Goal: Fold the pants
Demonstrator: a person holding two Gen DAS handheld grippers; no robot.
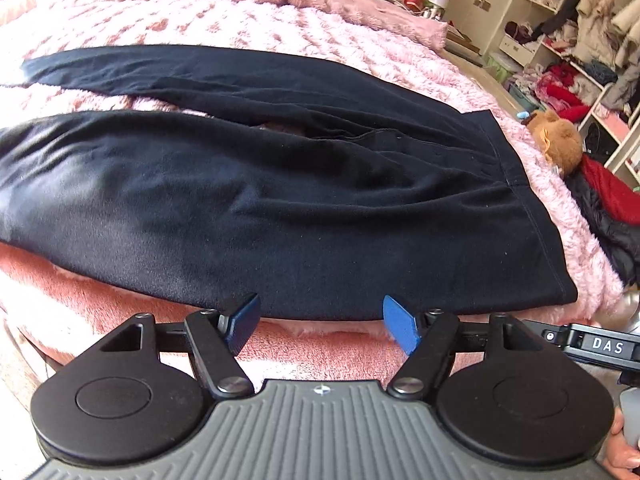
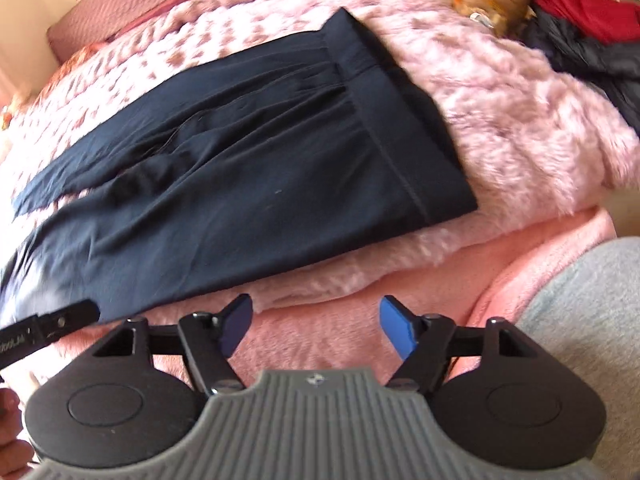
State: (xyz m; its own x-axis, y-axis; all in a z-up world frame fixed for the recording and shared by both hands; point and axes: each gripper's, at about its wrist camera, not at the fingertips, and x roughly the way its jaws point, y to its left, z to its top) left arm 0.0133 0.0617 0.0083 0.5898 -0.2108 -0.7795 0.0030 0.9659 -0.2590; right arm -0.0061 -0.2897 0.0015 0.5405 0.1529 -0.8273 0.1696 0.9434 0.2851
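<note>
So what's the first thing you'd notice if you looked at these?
The big dark pants spread flat across the fluffy pink blanket, legs split apart. Next, the open left gripper and right gripper hovering at the bed's near edge, and a brown stuffed toy beyond the waistband.

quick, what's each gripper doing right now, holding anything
left gripper: jaws open, holding nothing, just short of the near edge of the pants.
right gripper: jaws open, holding nothing, over the pink blanket.

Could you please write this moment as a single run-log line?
pants: flat, unfolded on pink blanket | left gripper: open, empty | right gripper: open, empty
</note>
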